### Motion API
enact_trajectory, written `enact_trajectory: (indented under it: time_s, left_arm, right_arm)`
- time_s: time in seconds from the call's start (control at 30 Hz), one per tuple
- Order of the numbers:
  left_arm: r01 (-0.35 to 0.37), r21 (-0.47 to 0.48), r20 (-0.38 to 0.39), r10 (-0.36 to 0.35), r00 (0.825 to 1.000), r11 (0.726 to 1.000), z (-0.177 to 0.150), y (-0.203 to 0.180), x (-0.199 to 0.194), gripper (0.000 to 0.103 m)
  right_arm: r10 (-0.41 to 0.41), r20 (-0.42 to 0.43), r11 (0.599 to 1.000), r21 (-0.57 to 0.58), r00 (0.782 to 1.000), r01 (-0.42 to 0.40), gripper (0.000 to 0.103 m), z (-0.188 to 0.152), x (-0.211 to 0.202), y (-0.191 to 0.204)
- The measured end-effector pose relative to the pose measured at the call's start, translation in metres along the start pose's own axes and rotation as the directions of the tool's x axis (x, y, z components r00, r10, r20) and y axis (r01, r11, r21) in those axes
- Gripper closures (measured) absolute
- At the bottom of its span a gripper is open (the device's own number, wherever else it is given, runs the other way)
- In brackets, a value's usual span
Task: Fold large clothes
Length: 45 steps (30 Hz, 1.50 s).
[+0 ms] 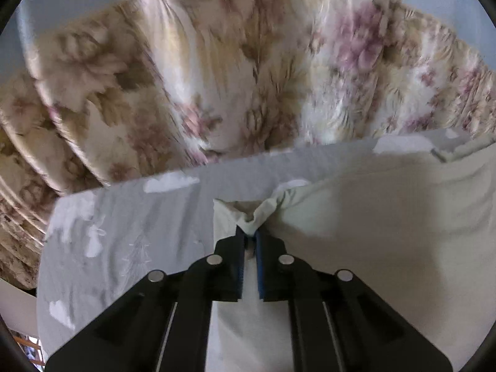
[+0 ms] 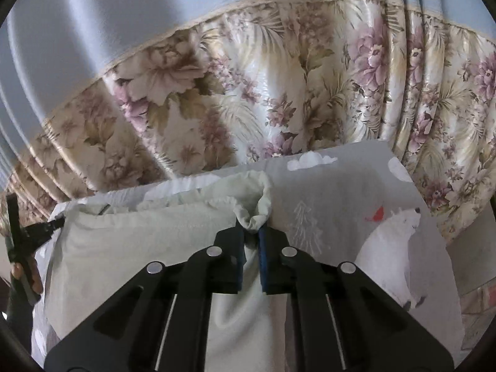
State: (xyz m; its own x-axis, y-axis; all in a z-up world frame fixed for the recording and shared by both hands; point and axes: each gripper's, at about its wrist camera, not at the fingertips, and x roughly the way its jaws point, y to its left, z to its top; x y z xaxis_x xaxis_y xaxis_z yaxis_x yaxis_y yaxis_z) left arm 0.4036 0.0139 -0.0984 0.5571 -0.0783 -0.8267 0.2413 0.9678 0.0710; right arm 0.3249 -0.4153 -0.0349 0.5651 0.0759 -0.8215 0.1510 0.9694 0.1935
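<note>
My left gripper [image 1: 249, 235] has its blue-padded jaws nearly closed on a bunched corner of the pale cream-green cotton garment [image 1: 372, 217], and my right gripper [image 2: 251, 231] pinches the opposite corner the same way, the cloth puckered into a small knot between each pair of pads. From the left wrist the garment runs off toward 3 o'clock, from the right wrist toward 9 o'clock, so it hangs stretched between my two hands with one edge held up and the body draping below and toward me. Beneath and behind it, reaching toward 12 o'clock, lies the grey bedsheet printed with white clouds, trees and a polar bear [image 2: 356, 210]; it seems to be the surface I am folding on. Beyond its far edge, from 10 to 2 o'clock, hangs the shiny cream curtain with pink and tan flowers [image 2: 248, 93], and above that the plain pale blue drape [image 2: 108, 15]. In the right wrist view my other tool shows at 9 o'clock, at the garment's far corner. I judge this is the carrying part of a fold: both corners gripped, the edge lifted. The next move calls for bringing both hands together at an even height so the edge lands square on the opposite one, and letting go only once it lies flat.
</note>
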Motion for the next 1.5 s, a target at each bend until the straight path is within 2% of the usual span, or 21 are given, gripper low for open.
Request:
enact_trajectory:
  time_s: [0.07, 0.13, 0.2, 0.23, 0.27, 0.33, 0.47, 0.6, 0.67, 0.73, 0.77, 0.8, 0.83, 0.87, 1.03, 1.2, 1.27, 1.3, 1.33, 1.37, 1.5]
  left_arm:
    - [-0.026, -0.007, -0.058, 0.026, 0.998, 1.0, -0.003, 0.002, 0.02, 0.08]
    - [-0.081, 0.015, -0.05, 0.082, 0.995, 0.997, -0.006, 0.005, 0.017, 0.052]
    - [-0.103, -0.009, -0.06, 0.102, 0.993, 0.995, -0.009, 0.016, 0.005, 0.034]
    - [-0.09, -0.019, -0.062, 0.089, 0.994, 0.996, -0.01, 0.021, -0.004, 0.029]
    - [-0.08, -0.024, -0.058, 0.079, 0.995, 0.996, -0.013, 0.027, -0.015, 0.027]
    - [-0.079, -0.029, -0.036, 0.078, 0.996, 0.996, -0.02, 0.035, -0.033, 0.023]
    - [-0.054, -0.051, -0.031, 0.052, 0.998, 0.997, -0.041, 0.044, -0.052, 0.02]
    - [0.019, -0.114, -0.099, -0.03, 0.995, 0.993, -0.056, 0.04, -0.033, 0.02]
    - [0.014, -0.134, -0.096, -0.028, 0.995, 0.991, -0.058, 0.036, -0.029, 0.02]
    - [0.02, -0.15, -0.091, -0.033, 0.995, 0.989, -0.056, 0.035, -0.03, 0.034]
    - [0.048, -0.159, -0.091, -0.063, 0.994, 0.986, -0.053, 0.035, -0.03, 0.048]
    - [0.065, -0.165, -0.1, -0.083, 0.992, 0.984, -0.051, 0.035, -0.029, 0.089]
    - [0.055, -0.171, -0.122, -0.076, 0.99, 0.984, -0.047, 0.033, -0.027, 0.102]
    - [0.028, -0.163, -0.128, -0.049, 0.991, 0.986, -0.043, 0.031, -0.026, 0.102]
    - [-0.146, -0.052, -0.125, 0.139, 0.982, 0.988, -0.03, 0.013, -0.009, 0.103]
    - [-0.141, -0.062, -0.156, 0.13, 0.979, 0.988, -0.033, 0.017, -0.004, 0.103]
    - [-0.116, -0.079, -0.165, 0.102, 0.981, 0.99, -0.035, 0.025, -0.011, 0.097]
    - [-0.119, -0.079, -0.164, 0.105, 0.981, 0.99, -0.036, 0.028, -0.016, 0.082]
    - [-0.152, -0.078, -0.15, 0.139, 0.979, 0.985, -0.037, 0.032, -0.024, 0.045]
    - [-0.18, -0.079, -0.124, 0.169, 0.978, 0.98, -0.036, 0.032, -0.034, 0.029]
    - [-0.199, -0.059, -0.009, 0.198, 0.98, 0.978, -0.039, 0.017, -0.084, 0.018]
  right_arm:
    - [-0.042, -0.09, 0.999, -0.029, 0.995, 0.04, 0.095, -0.005, 0.029, 0.005]
    - [-0.077, -0.17, 0.995, -0.082, 0.982, 0.064, 0.092, -0.013, 0.054, 0.011]
    - [-0.092, -0.165, 0.992, -0.095, 0.982, 0.077, 0.084, -0.015, 0.053, 0.013]
    - [-0.068, -0.153, 0.996, -0.068, 0.986, 0.059, 0.071, -0.013, 0.044, 0.009]
    - [-0.015, -0.128, 1.0, -0.022, 0.992, 0.012, 0.045, -0.011, 0.031, 0.003]
    - [0.044, -0.065, 0.999, 0.032, 0.997, -0.042, 0.03, -0.009, 0.004, -0.008]
    - [0.101, -0.025, 0.991, 0.094, 0.995, -0.098, 0.019, -0.016, -0.024, -0.027]
    - [0.083, -0.115, 0.99, 0.121, 0.99, -0.069, 0.019, -0.041, -0.002, -0.036]
    - [0.134, -0.162, 0.98, 0.171, 0.978, -0.105, 0.019, -0.054, 0.014, -0.037]
    - [0.159, -0.175, 0.978, 0.166, 0.972, -0.13, 0.027, -0.061, 0.022, -0.03]
    - [0.154, -0.16, 0.981, 0.14, 0.975, -0.132, 0.055, -0.061, 0.023, -0.024]
    - [0.116, -0.148, 0.99, 0.099, 0.982, -0.102, 0.073, -0.059, 0.023, -0.016]
    - [0.077, -0.134, 0.995, 0.07, 0.988, -0.068, 0.09, -0.056, 0.022, -0.011]
    - [0.05, -0.12, 0.998, 0.048, 0.992, -0.044, 0.097, -0.053, 0.021, -0.007]
    - [-0.164, -0.034, 0.984, -0.078, 0.986, 0.161, 0.099, -0.034, 0.022, 0.007]
    - [-0.189, -0.136, 0.977, -0.123, 0.972, 0.173, 0.097, -0.041, 0.049, -0.003]
    - [-0.187, -0.104, 0.975, -0.137, 0.977, 0.172, 0.083, -0.044, 0.033, -0.004]
    - [-0.18, -0.09, 0.978, -0.12, 0.98, 0.168, 0.075, -0.043, 0.025, -0.006]
    - [-0.163, -0.051, 0.984, -0.081, 0.985, 0.158, 0.048, -0.042, 0.009, -0.014]
    - [-0.151, 0.004, 0.988, -0.04, 0.989, 0.151, 0.025, -0.042, -0.009, -0.022]
    - [-0.152, 0.104, 0.988, 0.0, 0.983, 0.153, 0.018, -0.054, -0.053, -0.028]
